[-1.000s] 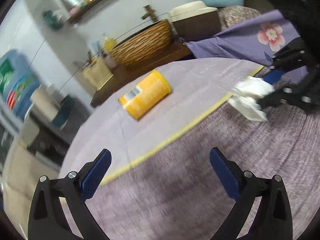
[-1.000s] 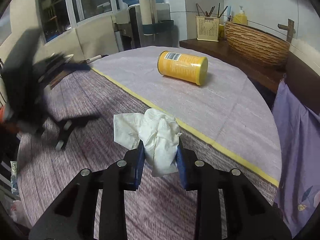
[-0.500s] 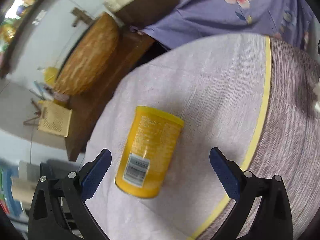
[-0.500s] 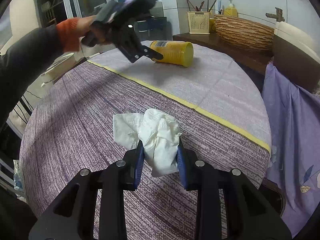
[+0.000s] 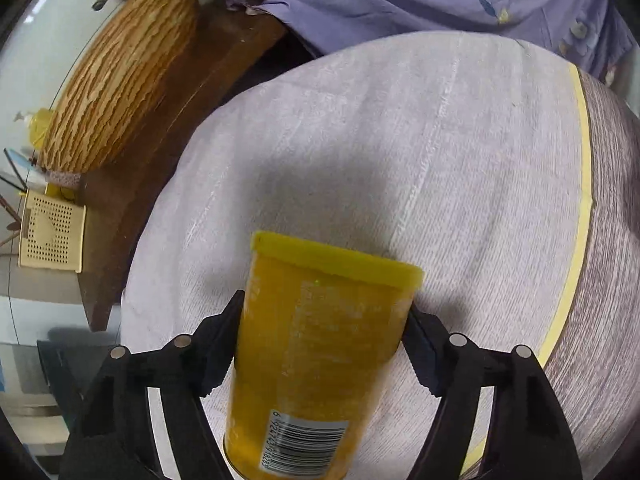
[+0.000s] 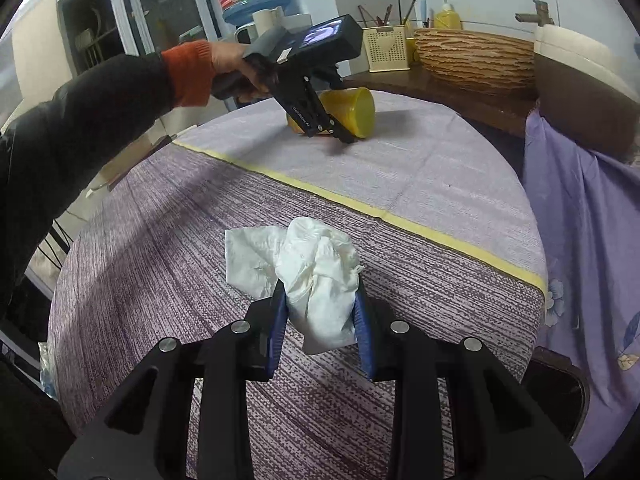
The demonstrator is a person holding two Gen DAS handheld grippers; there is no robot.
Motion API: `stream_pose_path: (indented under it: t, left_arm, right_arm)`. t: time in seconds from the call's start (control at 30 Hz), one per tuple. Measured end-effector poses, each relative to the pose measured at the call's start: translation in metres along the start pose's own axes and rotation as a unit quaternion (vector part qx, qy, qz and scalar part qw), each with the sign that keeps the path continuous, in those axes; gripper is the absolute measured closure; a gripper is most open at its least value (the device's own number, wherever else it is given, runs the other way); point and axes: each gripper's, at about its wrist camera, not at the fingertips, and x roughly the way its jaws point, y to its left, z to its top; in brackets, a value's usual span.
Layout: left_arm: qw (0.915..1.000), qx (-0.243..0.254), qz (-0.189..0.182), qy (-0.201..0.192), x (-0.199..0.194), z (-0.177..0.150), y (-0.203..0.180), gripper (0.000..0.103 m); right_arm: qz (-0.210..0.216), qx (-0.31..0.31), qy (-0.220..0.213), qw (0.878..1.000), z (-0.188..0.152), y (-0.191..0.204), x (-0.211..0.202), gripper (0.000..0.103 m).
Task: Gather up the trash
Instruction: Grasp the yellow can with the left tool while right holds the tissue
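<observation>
Left gripper (image 5: 324, 320): I'm closing its jaws astride the yellow canister (image 5: 316, 360), which is lying on the tablecloth (image 5: 400, 140), long axis pointing to 12 o'clock.
Right gripper (image 6: 320, 312): I'm pinching the crumpled tissue (image 6: 316, 276).
</observation>
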Motion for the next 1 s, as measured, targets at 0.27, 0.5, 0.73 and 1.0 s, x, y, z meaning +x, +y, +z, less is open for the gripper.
stream_pose_path:
  t: [0.27,0.5,0.73,1.0]
  left_arm:
    - [0.9983,-0.02,0.048,-0.027,-0.024,-0.014,-0.023,0.035]
    - [0.9875,-0.094,0.073,-0.104,-0.076,-0.047,-0.06,0.036]
    - [0.9615,-0.196,0.06,-0.184,-0.124,-0.087,-0.106,0.038]
    - [0.9262,-0.272,0.046,-0.257,-0.174,-0.133,-0.191,0.038]
  right_arm:
    - [-0.009,0.012,-0.015,1.0,-0.004,0.002,-0.011,0.073]
    - [-0.005,0.032,-0.037,0.999,-0.014,0.004,-0.037,0.073]
    - [0.0,0.045,-0.056,0.997,-0.032,0.022,-0.06,0.073]
    - [0.004,0.036,-0.067,0.997,-0.045,0.051,-0.082,0.073]
